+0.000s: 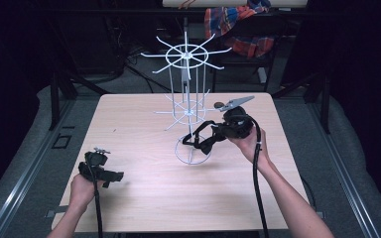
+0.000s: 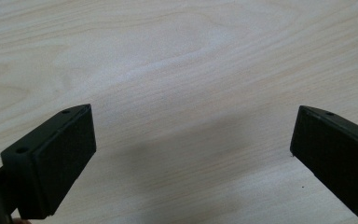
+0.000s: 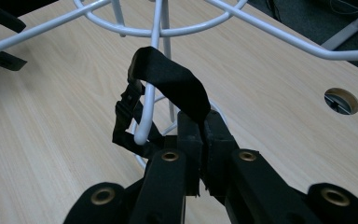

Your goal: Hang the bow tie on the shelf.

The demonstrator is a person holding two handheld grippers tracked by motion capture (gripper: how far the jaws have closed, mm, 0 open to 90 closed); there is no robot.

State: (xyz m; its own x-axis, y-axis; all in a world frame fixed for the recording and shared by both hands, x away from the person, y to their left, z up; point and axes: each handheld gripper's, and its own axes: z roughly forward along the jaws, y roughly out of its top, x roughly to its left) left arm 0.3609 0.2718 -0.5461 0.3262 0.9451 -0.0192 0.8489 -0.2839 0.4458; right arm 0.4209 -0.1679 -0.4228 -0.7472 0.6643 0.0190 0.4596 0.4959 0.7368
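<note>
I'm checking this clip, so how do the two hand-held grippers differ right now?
The left hand-held gripper has its jaws wide apart with nothing between them, low over the bare table. The right hand-held gripper is shut on a black strap, looped over a hook of the white wire rack. Both are black and hand-held.

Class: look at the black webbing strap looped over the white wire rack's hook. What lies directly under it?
Under the black webbing strap lie the white wire hook and the pale wooden tabletop. The strap's end is covered by the shut right gripper.

Plaid cloth point(image 1: 238, 25) on dark frame behind wooden table point(image 1: 144, 198); round cable hole point(image 3: 340, 100) in tabletop.
</note>
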